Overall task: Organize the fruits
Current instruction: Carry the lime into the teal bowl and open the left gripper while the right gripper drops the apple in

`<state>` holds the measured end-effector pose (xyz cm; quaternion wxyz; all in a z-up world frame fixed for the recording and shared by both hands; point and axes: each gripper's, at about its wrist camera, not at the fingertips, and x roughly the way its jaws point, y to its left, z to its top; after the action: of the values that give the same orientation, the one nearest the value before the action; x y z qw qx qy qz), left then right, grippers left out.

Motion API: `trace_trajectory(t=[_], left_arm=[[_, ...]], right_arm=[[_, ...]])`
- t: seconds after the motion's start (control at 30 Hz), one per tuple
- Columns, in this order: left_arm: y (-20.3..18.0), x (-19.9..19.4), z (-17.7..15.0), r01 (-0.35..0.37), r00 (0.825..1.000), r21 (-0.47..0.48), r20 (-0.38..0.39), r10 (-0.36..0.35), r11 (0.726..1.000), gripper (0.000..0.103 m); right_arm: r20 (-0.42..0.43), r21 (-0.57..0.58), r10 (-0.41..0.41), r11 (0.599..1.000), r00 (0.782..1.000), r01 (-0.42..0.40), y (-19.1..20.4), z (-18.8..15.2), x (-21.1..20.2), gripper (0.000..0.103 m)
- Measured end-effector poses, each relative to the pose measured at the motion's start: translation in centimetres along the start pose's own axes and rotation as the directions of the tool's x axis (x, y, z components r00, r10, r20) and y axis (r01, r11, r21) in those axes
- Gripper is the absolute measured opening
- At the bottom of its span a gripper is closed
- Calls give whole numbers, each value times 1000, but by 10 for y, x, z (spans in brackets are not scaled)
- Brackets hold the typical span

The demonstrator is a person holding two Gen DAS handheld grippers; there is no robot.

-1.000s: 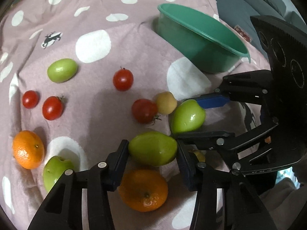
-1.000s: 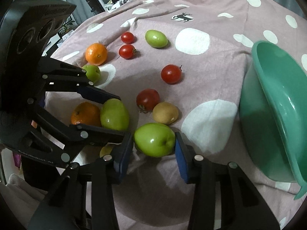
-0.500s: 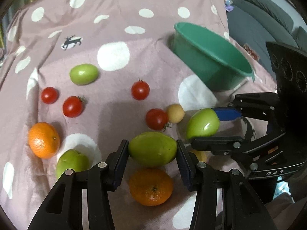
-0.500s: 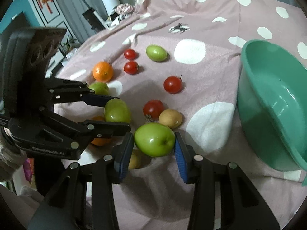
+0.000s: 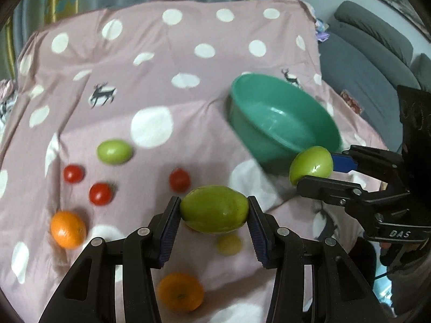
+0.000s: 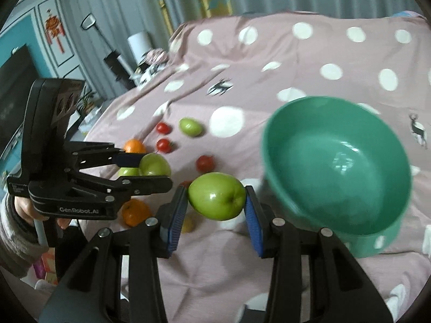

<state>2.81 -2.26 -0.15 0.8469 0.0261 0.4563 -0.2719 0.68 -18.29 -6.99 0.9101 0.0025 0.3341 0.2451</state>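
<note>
While raised, both grippers seemingly clamp fruit.

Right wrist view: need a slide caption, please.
Right gripper holds a green apple beside the empty green bowl; left gripper grips another green fruit.

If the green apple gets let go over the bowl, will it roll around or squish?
The green apple in the right gripper looks round and glossy, so it would probably roll inside the smooth, curved green bowl. It keeps its shape between the pads, so it seems firm, unlikely to squish. Its shiny skin might be slightly slippery.
</note>
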Motion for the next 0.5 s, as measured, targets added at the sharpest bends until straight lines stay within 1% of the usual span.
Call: trace_trajectory(t=[0.2,0.3,0.43,0.5], left_arm=[[-28,9,20,22,1000,52,17,-23,998,49],[-42,16,32,46,999,71,26,-48,996,49],[-62,28,47,59,997,111,36,-64,992,49],[-73,37,54,52,998,141,38,-57,989,49]], right_arm=[[53,72,-60,996,997,56,-34,-5,-18,43],[72,115,-87,990,994,79,-52,-9,-25,43],[84,153,-126,982,988,113,-70,-11,-30,43],[84,164,-147,978,986,131,-77,-14,-32,43]])
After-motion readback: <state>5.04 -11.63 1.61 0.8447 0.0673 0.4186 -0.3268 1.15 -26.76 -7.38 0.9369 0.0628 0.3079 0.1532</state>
